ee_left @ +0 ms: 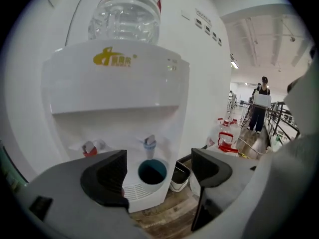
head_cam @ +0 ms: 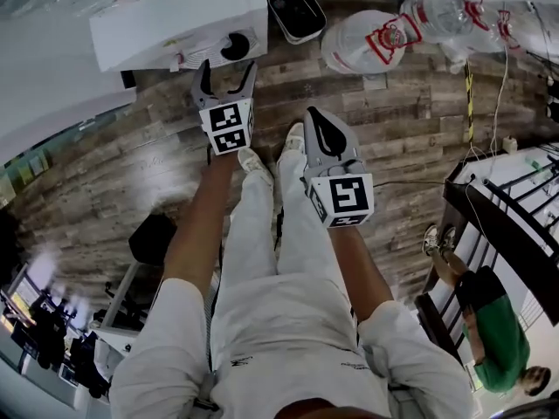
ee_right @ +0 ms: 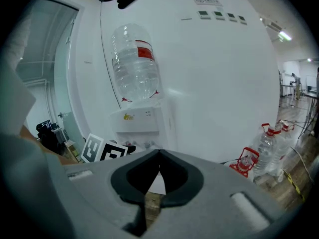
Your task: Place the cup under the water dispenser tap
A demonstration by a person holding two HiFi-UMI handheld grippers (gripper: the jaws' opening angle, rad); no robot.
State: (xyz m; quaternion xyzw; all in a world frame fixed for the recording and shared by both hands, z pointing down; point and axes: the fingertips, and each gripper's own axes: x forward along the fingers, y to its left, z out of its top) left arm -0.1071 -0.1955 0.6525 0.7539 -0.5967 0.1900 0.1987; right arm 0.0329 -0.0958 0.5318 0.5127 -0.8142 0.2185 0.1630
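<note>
The white water dispenser (ee_left: 114, 93) carries a clear bottle (ee_left: 127, 14) on top. A pale cup (ee_left: 152, 172) with a dark inside stands on the drip tray, right under the blue tap (ee_left: 149, 143); a red tap (ee_left: 89, 148) is to its left. My left gripper (ee_left: 159, 169) is open and empty, back from the cup, which shows between its fingers. In the head view the cup (head_cam: 236, 46) sits just beyond the left gripper (head_cam: 228, 68). The right gripper (head_cam: 316, 112) is shut and empty, beside the left one. From the right gripper (ee_right: 158, 156) view the dispenser (ee_right: 142, 121) is farther off.
A dark bin (head_cam: 299, 11) stands on the wooden floor right of the dispenser, then large water bottles (head_cam: 367, 42) with red handles. A cable (head_cam: 500, 77) and a railing (head_cam: 507, 225) lie to the right. A person in green (head_cam: 498, 339) sits at the lower right.
</note>
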